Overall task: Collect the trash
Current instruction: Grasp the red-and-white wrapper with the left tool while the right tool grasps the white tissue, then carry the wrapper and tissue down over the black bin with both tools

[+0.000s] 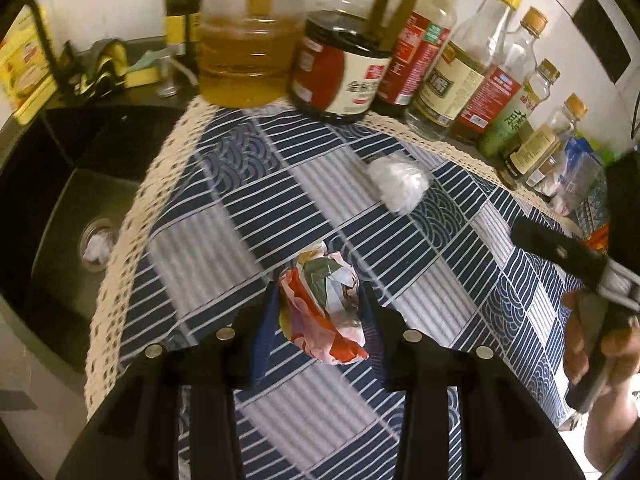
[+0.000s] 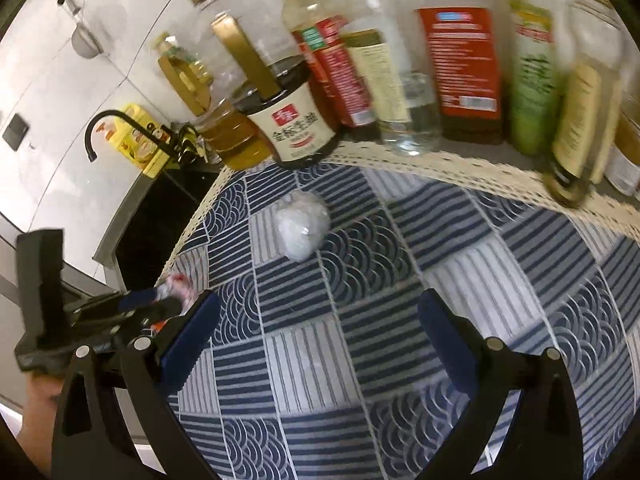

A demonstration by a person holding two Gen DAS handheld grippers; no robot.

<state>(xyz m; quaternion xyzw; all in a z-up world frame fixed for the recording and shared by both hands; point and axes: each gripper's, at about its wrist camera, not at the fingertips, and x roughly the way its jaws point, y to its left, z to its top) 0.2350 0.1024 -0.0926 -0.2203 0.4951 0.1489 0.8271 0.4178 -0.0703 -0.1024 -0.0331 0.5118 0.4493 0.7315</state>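
Between my left tongs (image 1: 322, 300), clamped on it, the crumpled wrapper (image 1: 324, 308) feels light and squashy, while ahead of my open right tongs (image 2: 318, 312) the white plastic wad (image 2: 302, 226) wants a pinch across its middle.

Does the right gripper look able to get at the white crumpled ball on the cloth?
Probably yes: the right gripper is open and empty, and only bare patterned cloth lies between it and the white ball.

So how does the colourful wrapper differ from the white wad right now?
The colourful wrapper is printed red, orange and green; the white wad is plain and translucent. The wrapper is clamped in the left gripper; the wad lies free on the patterned cloth. Both are crumpled.
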